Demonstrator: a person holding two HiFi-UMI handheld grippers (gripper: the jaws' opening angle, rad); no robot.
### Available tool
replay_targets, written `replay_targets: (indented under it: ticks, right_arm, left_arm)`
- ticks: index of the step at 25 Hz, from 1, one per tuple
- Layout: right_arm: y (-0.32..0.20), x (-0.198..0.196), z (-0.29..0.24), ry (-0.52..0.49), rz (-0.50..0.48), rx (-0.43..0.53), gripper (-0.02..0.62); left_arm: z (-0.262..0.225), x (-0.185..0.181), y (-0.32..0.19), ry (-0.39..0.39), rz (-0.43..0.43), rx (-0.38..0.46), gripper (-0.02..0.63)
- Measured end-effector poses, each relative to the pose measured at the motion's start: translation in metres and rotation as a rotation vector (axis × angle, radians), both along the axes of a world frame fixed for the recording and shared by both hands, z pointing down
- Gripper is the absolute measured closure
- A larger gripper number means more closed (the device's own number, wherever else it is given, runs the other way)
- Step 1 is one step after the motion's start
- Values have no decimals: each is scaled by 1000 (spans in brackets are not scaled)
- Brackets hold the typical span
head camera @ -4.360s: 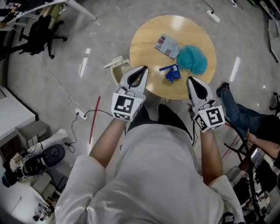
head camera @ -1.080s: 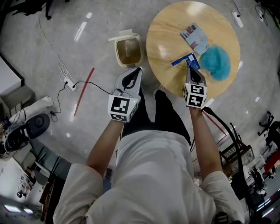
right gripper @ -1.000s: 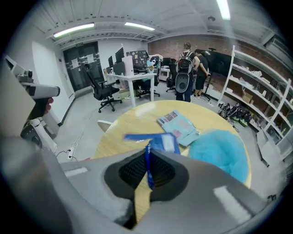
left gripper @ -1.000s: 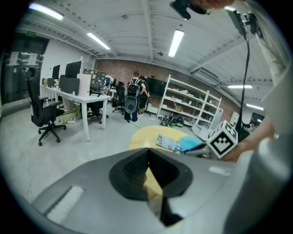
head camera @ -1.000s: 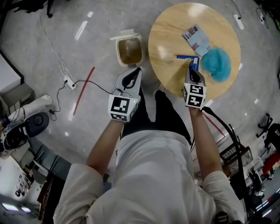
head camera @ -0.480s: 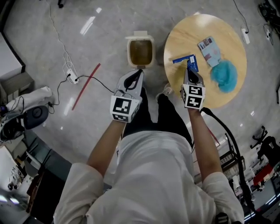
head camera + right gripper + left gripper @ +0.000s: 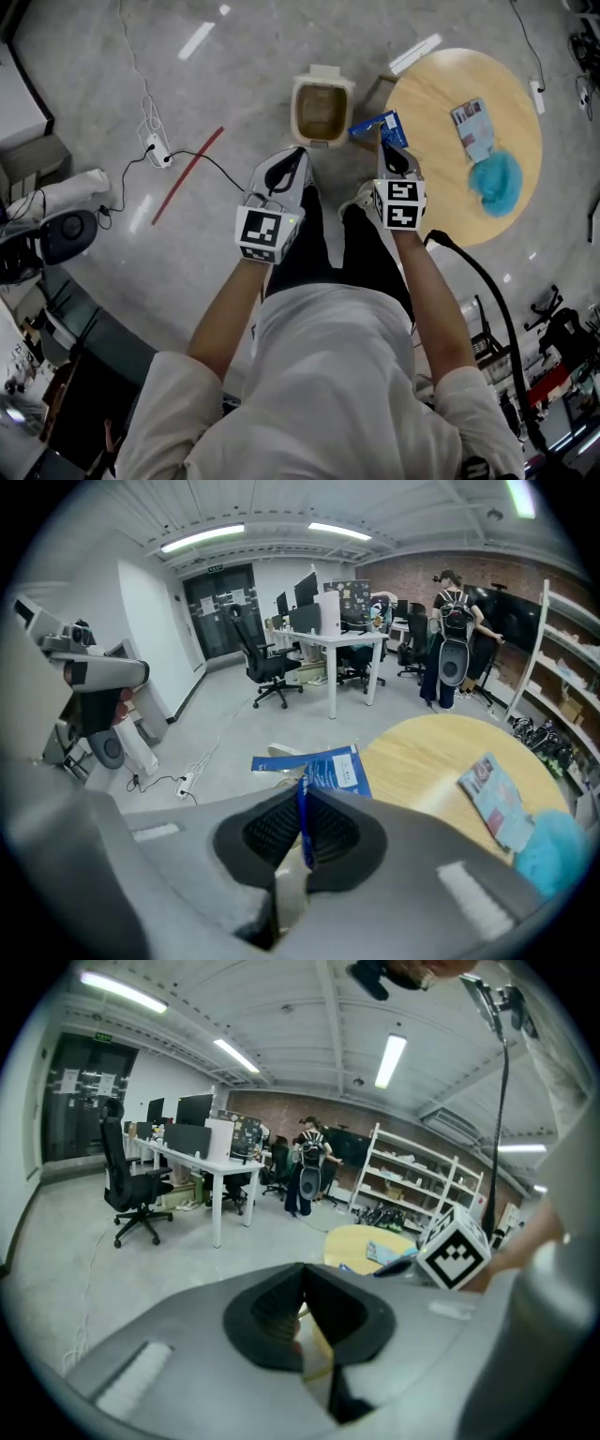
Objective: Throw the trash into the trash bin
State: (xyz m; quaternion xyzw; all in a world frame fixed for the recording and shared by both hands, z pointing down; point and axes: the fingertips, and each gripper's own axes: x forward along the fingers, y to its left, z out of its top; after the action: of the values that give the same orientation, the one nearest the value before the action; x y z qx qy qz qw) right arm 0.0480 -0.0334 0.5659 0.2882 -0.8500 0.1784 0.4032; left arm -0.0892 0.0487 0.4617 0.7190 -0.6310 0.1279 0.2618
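A second ago the blue wrapper [image 7: 373,125] hung over the round bench [image 7: 441,103], close to the other litter. Now it has cleared the bench edge and hangs over the floor, between the bench and the open trash bin [image 7: 296,112], its leading corner just at the bin's near rim. The right gripper [image 7: 388,148] carries it, fingers clenched on one edge so that the wrapper stands out ahead of them like a small flag (the right gripper view shows the blue sheet pinched flat between the pads). The left gripper [image 7: 298,157] has travelled along beside it, fingers closed on nothing, and points at the floor just short of the bin. The whole view has swung too: the bin, which sat off to the left of both hands, now lies almost straight ahead of them, so the person has evidently turned toward it. For the task, this looks like the carry leg nearly done. The wrapper is not yet above the opening, so a short further reach to the left seems needed before letting go, or the light sheet may flutter down outside the rim. A printed packet [image 7: 472,129] and a teal fluffy ball [image 7: 497,178] lie on the bench, so more trips appear to remain.
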Motion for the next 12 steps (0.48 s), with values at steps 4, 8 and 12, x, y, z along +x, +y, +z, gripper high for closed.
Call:
replay_targets:
  ticks: [4,8,12]
  right_arm:
    - [10,-34,18,-9,-45,-23,594]
    - [19,-57,38,-8,-67,-45,594]
    - [23,-74,58,-14,-80,-67,594]
  left_arm:
    - [9,-24,11,-5,-40,-2,601]
    - [23,-49,25,-12,-74,-12,601]
    - [42,-70,33,-10,-107,-31,601]
